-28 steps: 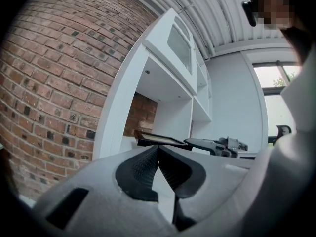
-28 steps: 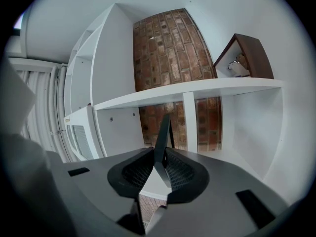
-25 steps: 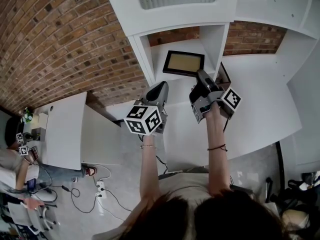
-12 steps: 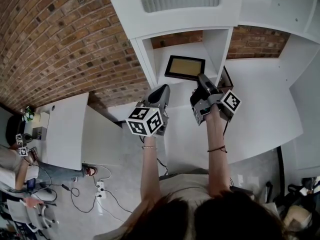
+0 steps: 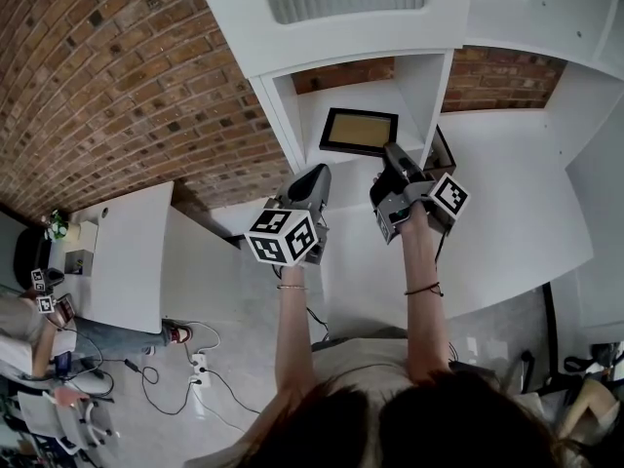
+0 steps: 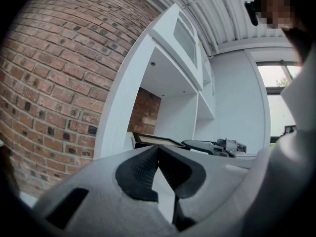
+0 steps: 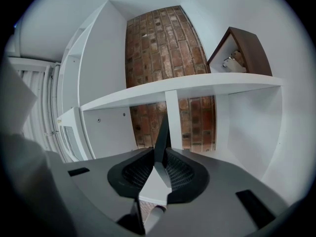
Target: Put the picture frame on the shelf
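Observation:
The picture frame (image 5: 360, 131), black-edged with a tan centre, lies nearly flat inside the open compartment of the white shelf unit (image 5: 280, 115). My right gripper (image 5: 395, 159) is shut on the frame's near right edge. In the right gripper view that edge shows as a thin dark blade (image 7: 161, 135) pinched between the pads. My left gripper (image 5: 314, 178) hovers just left of it in front of the compartment, shut and holding nothing. In the left gripper view its tips (image 6: 157, 149) meet, and beyond them I see the frame (image 6: 150, 141) and the right gripper (image 6: 217, 146).
A brown house-shaped box (image 7: 242, 51) sits on the shelf board (image 7: 197, 88) above and to the right, also seen as a dark box (image 5: 437, 149) in the head view. A brick wall (image 5: 127, 76) is behind the shelving. A white desk (image 5: 127, 252) and a seated person (image 5: 39, 330) are at lower left.
Almost nothing differs. The right gripper and the frame stay at about the same place in the compartment, and the left gripper stays beside them.

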`<action>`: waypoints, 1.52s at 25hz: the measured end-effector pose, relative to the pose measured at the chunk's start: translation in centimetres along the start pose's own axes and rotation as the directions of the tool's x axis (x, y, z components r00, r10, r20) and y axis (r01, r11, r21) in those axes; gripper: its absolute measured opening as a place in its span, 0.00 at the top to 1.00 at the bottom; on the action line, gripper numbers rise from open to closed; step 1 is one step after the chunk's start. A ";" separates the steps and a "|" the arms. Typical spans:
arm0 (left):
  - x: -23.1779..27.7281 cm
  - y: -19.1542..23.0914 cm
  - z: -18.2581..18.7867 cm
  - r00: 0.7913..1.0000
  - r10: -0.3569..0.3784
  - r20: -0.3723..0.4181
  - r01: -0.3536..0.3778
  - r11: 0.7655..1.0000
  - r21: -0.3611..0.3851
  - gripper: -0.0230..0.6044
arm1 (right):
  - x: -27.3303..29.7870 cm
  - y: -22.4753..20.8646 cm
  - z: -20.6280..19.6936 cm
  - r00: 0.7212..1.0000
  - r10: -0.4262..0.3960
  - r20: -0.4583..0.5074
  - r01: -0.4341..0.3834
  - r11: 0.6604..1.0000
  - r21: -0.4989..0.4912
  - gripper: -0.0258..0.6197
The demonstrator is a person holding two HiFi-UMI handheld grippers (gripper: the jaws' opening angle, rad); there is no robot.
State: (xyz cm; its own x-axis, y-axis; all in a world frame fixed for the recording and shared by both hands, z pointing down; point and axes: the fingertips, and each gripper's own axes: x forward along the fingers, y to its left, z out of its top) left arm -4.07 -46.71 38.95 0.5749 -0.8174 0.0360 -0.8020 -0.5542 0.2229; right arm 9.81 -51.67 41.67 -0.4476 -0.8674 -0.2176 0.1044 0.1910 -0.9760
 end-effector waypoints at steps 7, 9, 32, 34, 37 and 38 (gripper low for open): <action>0.3 -0.2 -0.2 1.000 -0.005 -0.005 0.005 1.000 -0.001 0.95 | -0.1 -0.3 0.0 1.000 -0.020 -0.006 0.020 1.000 0.007 0.84; 0.4 -0.3 -0.3 1.000 -0.007 -0.006 0.007 1.000 0.000 0.95 | -0.2 -0.4 0.0 1.000 -0.022 -0.006 0.022 1.000 0.004 0.84; -0.1 -0.3 -0.4 1.000 -0.002 -0.005 0.002 1.000 -0.002 0.95 | -0.4 -0.3 -0.3 0.999 -0.040 -0.006 0.040 0.999 0.001 0.84; -0.1 -0.3 -0.4 1.000 -0.001 -0.004 0.001 1.000 -0.002 0.95 | -0.4 -0.2 -0.3 0.999 -0.043 -0.007 0.043 0.999 -0.004 0.84; -0.3 -0.4 -0.4 1.000 -0.002 -0.004 0.002 1.000 -0.002 0.95 | -0.5 -0.2 -0.3 0.999 -0.043 -0.010 0.043 0.999 -0.001 0.83; -0.3 -0.4 -0.3 1.000 -0.002 -0.003 0.002 1.000 -0.002 0.95 | -0.5 -0.2 -0.3 0.999 -0.043 -0.011 0.043 0.999 0.000 0.83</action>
State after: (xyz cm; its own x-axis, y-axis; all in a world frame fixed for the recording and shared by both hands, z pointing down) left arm -3.87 -46.21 39.17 0.5770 -0.8158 0.0390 -0.8005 -0.5555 0.2249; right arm 9.72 -51.10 41.97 -0.4618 -0.8694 -0.1759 0.0855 0.1538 -0.9844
